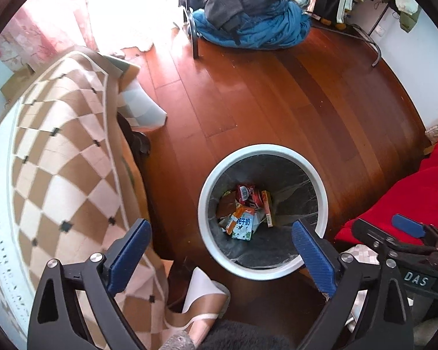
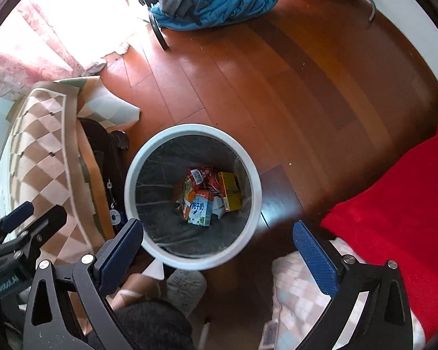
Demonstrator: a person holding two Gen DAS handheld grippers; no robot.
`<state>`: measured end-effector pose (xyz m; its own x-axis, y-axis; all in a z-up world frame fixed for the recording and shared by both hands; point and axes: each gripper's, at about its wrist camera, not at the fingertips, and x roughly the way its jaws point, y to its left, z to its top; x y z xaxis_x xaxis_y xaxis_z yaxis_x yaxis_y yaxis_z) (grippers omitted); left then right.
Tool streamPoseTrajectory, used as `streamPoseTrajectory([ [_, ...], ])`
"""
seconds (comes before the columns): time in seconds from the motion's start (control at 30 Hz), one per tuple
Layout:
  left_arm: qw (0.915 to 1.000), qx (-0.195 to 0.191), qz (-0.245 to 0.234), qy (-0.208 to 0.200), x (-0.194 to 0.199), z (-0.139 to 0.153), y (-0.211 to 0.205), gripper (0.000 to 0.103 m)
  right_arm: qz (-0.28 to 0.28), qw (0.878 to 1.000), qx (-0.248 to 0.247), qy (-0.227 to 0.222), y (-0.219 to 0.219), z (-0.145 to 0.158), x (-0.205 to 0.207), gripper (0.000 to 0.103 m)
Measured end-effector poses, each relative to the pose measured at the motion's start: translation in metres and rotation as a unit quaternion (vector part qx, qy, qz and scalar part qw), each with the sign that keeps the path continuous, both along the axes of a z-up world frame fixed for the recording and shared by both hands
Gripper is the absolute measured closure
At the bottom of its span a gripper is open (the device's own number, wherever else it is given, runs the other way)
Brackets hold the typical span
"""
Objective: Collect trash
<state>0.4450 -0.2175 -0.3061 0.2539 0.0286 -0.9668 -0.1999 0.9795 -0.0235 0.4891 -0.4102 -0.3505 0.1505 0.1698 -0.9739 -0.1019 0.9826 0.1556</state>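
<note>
Hovering above the floor, both my grippers look down into the bin. My left gripper [image 1: 222, 250] has its jaws wide apart with nothing between them; the blue pads [image 1: 130, 255] frame the lower half of the left wrist view. My right gripper [image 2: 219, 248] is likewise spread wide and empty.

The white round bin [image 1: 322, 201] stands on the wooden floor [image 1: 277, 102], lower centre in the left wrist view and centre in the right wrist view [image 2: 255, 180]. It has a dark liner. At its bottom lies the trash: a milk carton [image 1: 242, 226] with blue print, a red wrapper with a barcode [image 1: 246, 194], and a yellow box [image 1: 268, 207] leaning at the right of the heap. The same carton [image 2: 200, 211], wrapper [image 2: 200, 178] and yellow box [image 2: 232, 191] show in the right wrist view, all touching one another.

A brown and cream checked cover [image 1: 58, 160] fills the left of the frame, just beside the bin. A red cloth [image 1: 408, 198] sits at the right edge. A blue bundle of clothing [image 1: 254, 26] lies at upper centre, well apart from the bin. Pink curtains [image 1: 43, 29] hang at upper left, bright with daylight. My right gripper shows at the lower right of the left wrist view [image 1: 408, 230].
</note>
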Motion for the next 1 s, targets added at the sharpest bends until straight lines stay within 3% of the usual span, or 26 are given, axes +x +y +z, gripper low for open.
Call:
streamPoseTrajectory([
  [0.4,0.9982,0.007,-0.020,-0.056,-0.059,0.109,-0.006,0.004,0.013,0.998,0.032,-0.059,-0.003,0.121,-0.070,0.000],
  [0.77,0.9922,-0.035,-0.034,-0.115,-0.123,0.209,-0.003,0.004,0.036,0.990,0.084,-0.106,-0.006,0.235,-0.140,0.000],
  [1.0,0.9871,-0.062,-0.046,-0.140,-0.154,0.256,0.000,0.004,0.053,0.983,0.122,-0.123,-0.008,0.292,-0.179,0.000],
])
